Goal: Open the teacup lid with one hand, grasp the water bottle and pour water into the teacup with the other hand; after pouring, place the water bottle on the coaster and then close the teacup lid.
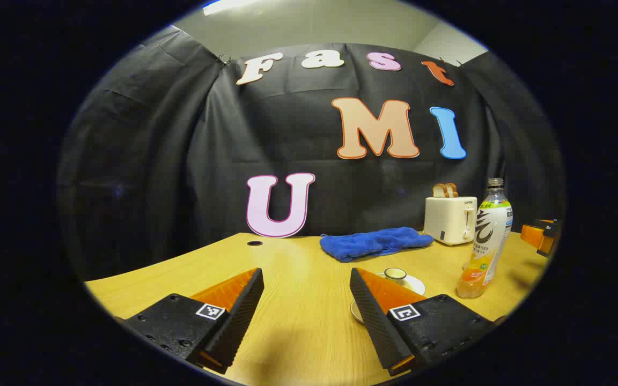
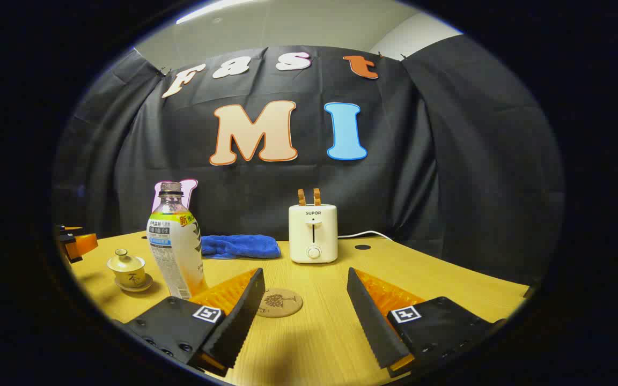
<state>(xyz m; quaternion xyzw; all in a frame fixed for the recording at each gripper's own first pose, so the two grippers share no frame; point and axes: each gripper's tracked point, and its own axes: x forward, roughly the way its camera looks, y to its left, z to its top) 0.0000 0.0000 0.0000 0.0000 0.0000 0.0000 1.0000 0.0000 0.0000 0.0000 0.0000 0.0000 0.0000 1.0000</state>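
Both tools stood wide open above the counter [image 2: 448, 279], holding nothing: the left tool [image 1: 306, 300] and the right tool [image 2: 304, 300]. The lidded teacup [image 2: 126, 266] sat on its saucer near the counter's left edge, the water bottle [image 2: 176, 244] upright just beside it, the coaster [image 2: 279, 302] near the front edge.

A staged recording booth, dressed as a home tabletop.
Black cloth [image 2: 448, 161] drapes the walls behind a wooden table [image 2: 421, 279], with plain ceiling above; a toaster [image 2: 313, 233] holding bread, a folded blue towel [image 2: 240, 246] and a lidded teacup [image 2: 126, 265] on its saucer supply the domestic props.
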